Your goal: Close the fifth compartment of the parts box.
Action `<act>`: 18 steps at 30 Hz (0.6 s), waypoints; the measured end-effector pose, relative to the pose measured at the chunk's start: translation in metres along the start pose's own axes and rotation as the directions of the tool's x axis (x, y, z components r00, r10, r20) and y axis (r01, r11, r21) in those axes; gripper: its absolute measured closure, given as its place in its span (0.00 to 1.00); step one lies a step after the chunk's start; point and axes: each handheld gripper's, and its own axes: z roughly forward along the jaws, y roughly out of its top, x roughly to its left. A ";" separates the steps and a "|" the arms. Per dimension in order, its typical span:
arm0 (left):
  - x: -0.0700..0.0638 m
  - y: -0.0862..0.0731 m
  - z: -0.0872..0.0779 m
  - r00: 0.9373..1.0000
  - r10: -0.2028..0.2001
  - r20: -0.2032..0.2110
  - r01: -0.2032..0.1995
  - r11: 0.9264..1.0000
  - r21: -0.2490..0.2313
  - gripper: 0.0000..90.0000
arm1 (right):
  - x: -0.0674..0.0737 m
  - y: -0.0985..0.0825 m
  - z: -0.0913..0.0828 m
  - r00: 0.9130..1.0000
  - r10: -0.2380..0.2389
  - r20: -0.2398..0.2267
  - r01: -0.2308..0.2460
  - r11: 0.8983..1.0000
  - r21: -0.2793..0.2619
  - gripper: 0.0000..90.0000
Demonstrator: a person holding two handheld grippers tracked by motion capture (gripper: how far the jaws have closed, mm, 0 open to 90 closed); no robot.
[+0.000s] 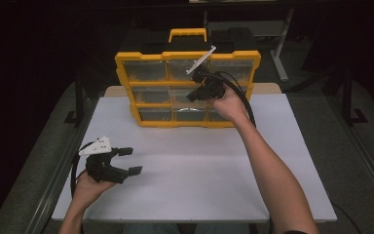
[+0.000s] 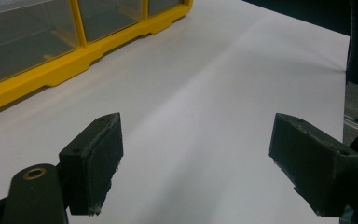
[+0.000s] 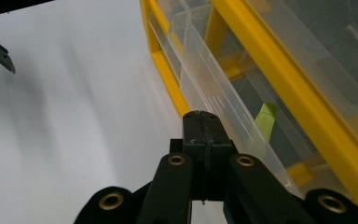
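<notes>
1. A white table (image 1: 185, 170) carries a yellow organizer (image 1: 187, 87) at its far edge.
2. One clear drawer (image 3: 205, 88) juts from the organizer's middle row; something pale green (image 3: 265, 122) lies inside.
3. The right gripper (image 3: 202, 122), jaws pressed together, is at that drawer.
4. The left gripper (image 2: 193, 163) hovers gaping, well in front of the organizer.

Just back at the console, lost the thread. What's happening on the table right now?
A person works at a white table with a hand-held gripper in each hand. The right hand-held gripper, jaws shut, is up against a clear drawer standing partly out of the yellow organizer; whether it grips the drawer is unclear. The left hand-held gripper is open over bare tabletop, holding nothing.
</notes>
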 end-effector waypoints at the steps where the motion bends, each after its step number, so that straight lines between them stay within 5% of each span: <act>1: 0.000 0.000 0.000 1.000 -0.001 0.001 0.001 1.000 0.001 0.19 | 0.000 0.000 0.000 1.000 0.007 0.001 -0.007 1.000 0.002 0.99; 18: 0.001 -0.001 -0.002 1.000 -0.005 -0.005 0.005 1.000 -0.001 0.19 | -0.002 0.003 0.007 0.999 0.011 0.043 -0.011 1.000 -0.006 0.99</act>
